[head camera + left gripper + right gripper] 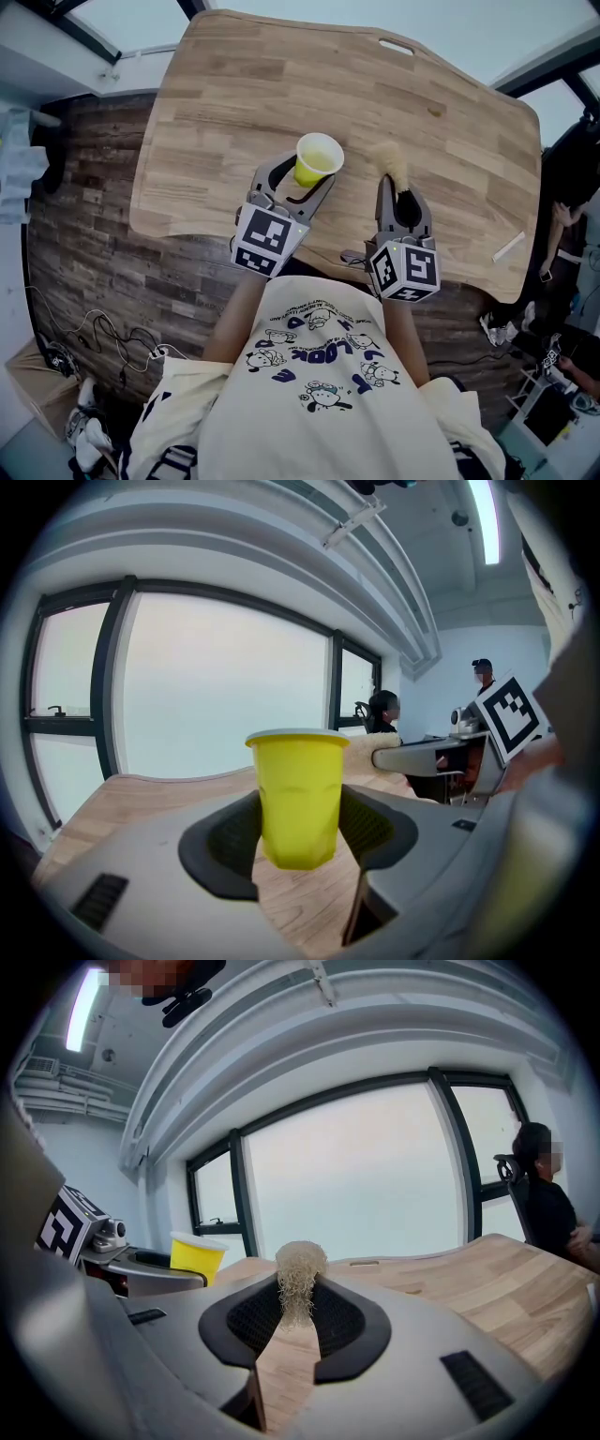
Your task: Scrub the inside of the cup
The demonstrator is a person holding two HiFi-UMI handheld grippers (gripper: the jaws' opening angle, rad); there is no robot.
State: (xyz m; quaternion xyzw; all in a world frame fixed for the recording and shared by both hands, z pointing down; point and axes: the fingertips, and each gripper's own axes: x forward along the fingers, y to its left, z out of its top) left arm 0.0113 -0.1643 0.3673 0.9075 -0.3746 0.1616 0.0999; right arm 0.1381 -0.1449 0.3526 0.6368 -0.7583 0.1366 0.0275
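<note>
The cup (317, 159), plain yellow with a pale rim and slightly dented where the pads press, sits upright in my left gripper's (298, 180) jaws, which clamp its lower wall. I hold it over the table (216, 112), toward its near edge. My right gripper (396, 187), just beside it, has its jaws pinched narrow on a beige fibrous scrubber (392, 161), whose tuft points toward the far edge.

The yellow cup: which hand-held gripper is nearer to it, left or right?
Left. The left hand-held gripper grips the yellow cup between its jaws; the right hand-held gripper, holding a scrubber, sits to the cup's right, apart from it.
</note>
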